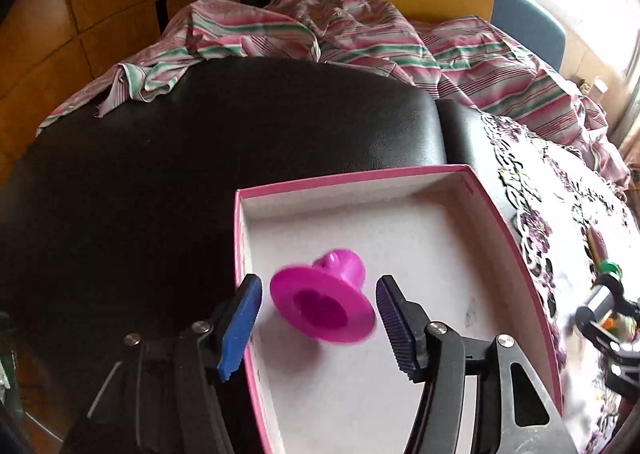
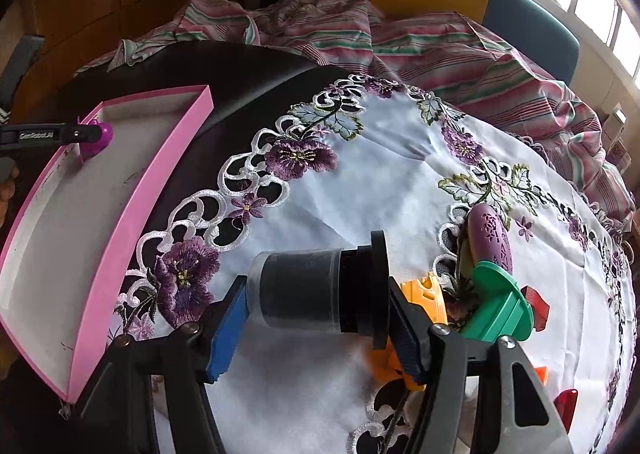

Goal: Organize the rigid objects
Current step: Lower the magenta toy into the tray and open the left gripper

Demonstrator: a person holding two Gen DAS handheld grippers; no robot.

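The magenta plastic piece (image 1: 324, 300), a flanged cap-like moulding with a knob on its narrow end, appears blurred between the blue pads of the left gripper (image 1: 318, 324), with clear gaps on both sides: the jaws stand open and hold nothing. It lies tilted within the pink box (image 1: 512, 230), apparently at or just above the white floor near the box's left wall, and it is the only item visible inside. Judged light, stiff and smooth, it would likely roll on its round flange; the narrow neck behind the flange looks the surest place to take hold. The right gripper (image 2: 316, 306) is closed on a dark cylindrical piece (image 2: 320, 290), one pad at its clear-sleeved end, the other against its black flange (an end-to-end grip, with little margin if the ends are slick). It is held over the embroidered tablecloth (image 2: 380, 158), beside the box rather than above it. On the cloth just beyond lie 1 green flanged piece (image 2: 500, 306), 1 purple perforated piece (image 2: 492, 242), 1 yellow piece (image 2: 426, 296) and red pieces (image 2: 536, 304), none boxed.
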